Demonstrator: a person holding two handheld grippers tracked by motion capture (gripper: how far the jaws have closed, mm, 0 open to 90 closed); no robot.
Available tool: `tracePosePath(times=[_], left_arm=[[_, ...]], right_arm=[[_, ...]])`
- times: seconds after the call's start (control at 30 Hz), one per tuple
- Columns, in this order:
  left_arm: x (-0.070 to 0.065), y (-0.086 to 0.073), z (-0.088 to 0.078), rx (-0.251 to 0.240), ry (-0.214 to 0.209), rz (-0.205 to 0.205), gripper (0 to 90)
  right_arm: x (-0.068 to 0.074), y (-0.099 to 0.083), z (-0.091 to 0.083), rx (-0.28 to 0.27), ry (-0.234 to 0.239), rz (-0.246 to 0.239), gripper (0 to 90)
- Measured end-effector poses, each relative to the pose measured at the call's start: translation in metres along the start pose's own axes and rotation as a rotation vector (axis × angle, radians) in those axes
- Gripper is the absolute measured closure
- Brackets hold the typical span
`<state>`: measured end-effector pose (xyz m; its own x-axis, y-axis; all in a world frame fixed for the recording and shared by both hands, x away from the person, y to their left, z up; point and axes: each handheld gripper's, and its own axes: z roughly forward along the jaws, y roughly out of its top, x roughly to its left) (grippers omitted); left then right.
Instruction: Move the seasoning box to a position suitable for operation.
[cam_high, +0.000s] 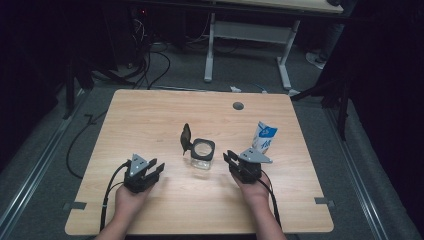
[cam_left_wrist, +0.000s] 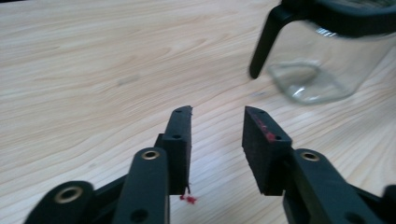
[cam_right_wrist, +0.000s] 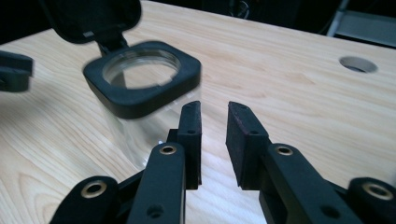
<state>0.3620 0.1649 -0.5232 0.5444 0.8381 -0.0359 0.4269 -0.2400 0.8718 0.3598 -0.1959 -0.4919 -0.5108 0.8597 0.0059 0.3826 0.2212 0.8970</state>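
Nearest, the left gripper (cam_high: 159, 167) and right gripper (cam_high: 229, 158) rest on the pale wooden surface (cam_high: 150, 115), each with fingers spread and empty. Between them, slightly beyond, stands a clear glass jar with a black square rim and raised hinged lid (cam_high: 201, 152). Farther right stands a blue-and-white carton (cam_high: 264, 136).

Overall light: dim room, black surroundings; only the counter (cam_high: 200, 210) is evenly lit from above.
Shadows: soft and short beside the glass jar (cam_high: 202, 155) and under each claw.
Glare: faint pale sheen on the wood in the left gripper view.
Blur: jar (cam_left_wrist: 327, 56) smeared and soft in the left gripper view; jar rim (cam_right_wrist: 142, 77) blurred in the right gripper view.
Sharpness: near jaws crisp; high view grainy, low in detail.
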Motion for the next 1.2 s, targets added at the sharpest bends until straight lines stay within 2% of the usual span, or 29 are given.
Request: tracePosePath(times=[0.1,0.33,0.43,0.57,0.73,0.9,1.1,1.2], left_arm=[[0.008,-0.004,-0.004,-0.004,0.011,0.007,57.8],[0.011,-0.006,-0.008,-0.018,-0.022,0.009,55.0],[0.012,-0.008,-0.012,-0.028,-0.039,0.023,54.8],[0.014,-0.009,-0.015,-0.038,-0.049,0.018,54.2],[0.013,-0.011,-0.017,-0.037,-0.046,0.018,52.4],[0.013,-0.013,-0.020,-0.043,-0.038,0.003,51.8],[0.010,-0.015,-0.025,-0.054,-0.031,0.002,51.8],[0.008,-0.017,-0.026,-0.051,-0.028,0.012,51.6]], right_arm=[[-0.003,-0.007,-0.007,0.014,-0.033,0.003,72.9],[-0.008,-0.017,-0.021,0.032,-0.092,0.013,68.5],[-0.012,-0.023,-0.033,0.031,-0.137,0.033,64.8],[-0.018,-0.031,-0.045,0.031,-0.188,0.058,61.4],[-0.030,-0.034,-0.053,0.024,-0.230,0.096,57.6],[-0.041,-0.033,-0.055,0.007,-0.279,0.122,46.2],[-0.051,-0.034,-0.043,0.031,-0.305,0.155,29.5],[-0.053,-0.033,-0.037,0.032,-0.303,0.159,26.8]])
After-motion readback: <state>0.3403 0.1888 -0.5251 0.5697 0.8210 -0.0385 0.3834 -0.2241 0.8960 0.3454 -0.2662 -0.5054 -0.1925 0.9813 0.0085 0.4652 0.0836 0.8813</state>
